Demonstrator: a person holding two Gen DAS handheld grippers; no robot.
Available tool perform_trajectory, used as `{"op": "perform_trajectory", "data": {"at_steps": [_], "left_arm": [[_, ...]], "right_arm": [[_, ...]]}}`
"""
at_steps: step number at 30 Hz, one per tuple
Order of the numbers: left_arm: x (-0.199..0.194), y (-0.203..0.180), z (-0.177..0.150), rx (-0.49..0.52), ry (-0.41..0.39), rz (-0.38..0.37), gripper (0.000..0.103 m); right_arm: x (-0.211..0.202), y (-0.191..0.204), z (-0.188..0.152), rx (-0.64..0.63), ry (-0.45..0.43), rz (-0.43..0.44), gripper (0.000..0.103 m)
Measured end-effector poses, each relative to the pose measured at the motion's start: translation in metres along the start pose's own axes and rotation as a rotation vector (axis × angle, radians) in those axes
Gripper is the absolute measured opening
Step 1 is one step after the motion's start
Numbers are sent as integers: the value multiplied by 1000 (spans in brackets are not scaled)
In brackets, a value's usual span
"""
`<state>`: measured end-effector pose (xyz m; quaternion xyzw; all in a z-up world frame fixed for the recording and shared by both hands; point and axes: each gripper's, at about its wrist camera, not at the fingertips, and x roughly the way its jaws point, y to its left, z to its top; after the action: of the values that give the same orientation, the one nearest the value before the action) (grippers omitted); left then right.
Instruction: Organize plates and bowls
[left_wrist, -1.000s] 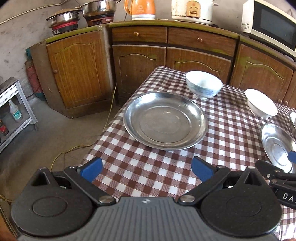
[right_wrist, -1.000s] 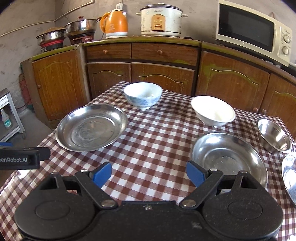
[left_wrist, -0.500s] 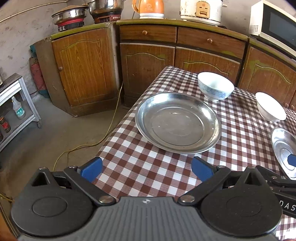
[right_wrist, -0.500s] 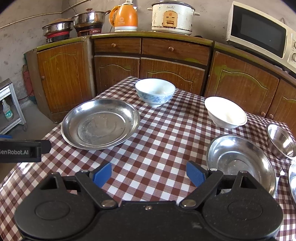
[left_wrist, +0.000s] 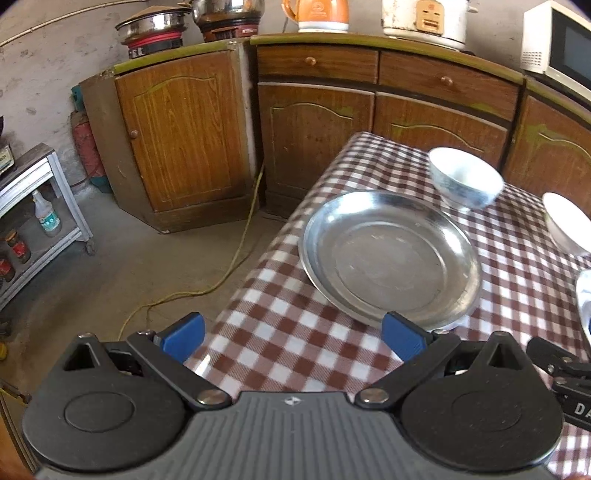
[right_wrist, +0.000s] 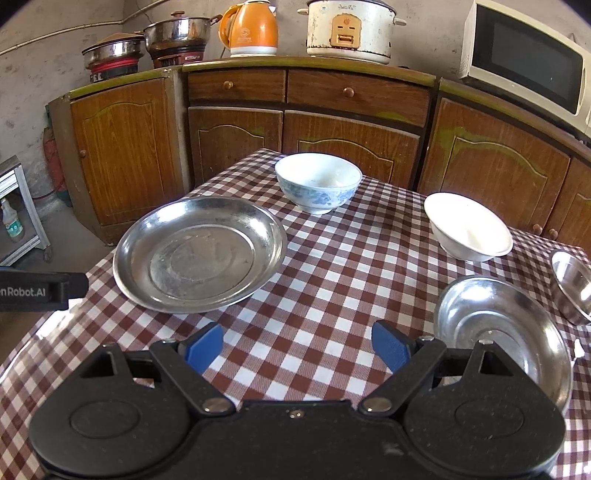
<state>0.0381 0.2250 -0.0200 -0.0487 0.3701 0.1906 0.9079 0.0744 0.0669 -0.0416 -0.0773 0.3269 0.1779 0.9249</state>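
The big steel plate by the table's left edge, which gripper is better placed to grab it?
Left gripper: open, its right finger nearly at the big steel plate. Right gripper faces bare cloth.

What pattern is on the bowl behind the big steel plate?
White bowl with a blue floral print around its outside, clearest in the right wrist view.

On the table (right_wrist: 325, 266) ahead of you, the large plate (right_wrist: 199, 254) sits near the left edge. Behind it to the right stands the patterned bowl (right_wrist: 317, 182). Further right sits the plain bowl (right_wrist: 467, 227) — in front of it the smaller plate (right_wrist: 498, 325), with a metal bowl (right_wrist: 570, 284) beside that at the far right.
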Motion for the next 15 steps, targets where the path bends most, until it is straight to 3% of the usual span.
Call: {"op": "perform_trajectory", "data": {"at_steps": [9, 15], "left_arm": [[51, 13, 28, 4, 25, 71, 103], [77, 18, 40, 22, 33, 77, 99]], "right_arm": [[48, 1, 19, 40, 34, 41, 103], [91, 8, 33, 63, 59, 75, 103]]}}
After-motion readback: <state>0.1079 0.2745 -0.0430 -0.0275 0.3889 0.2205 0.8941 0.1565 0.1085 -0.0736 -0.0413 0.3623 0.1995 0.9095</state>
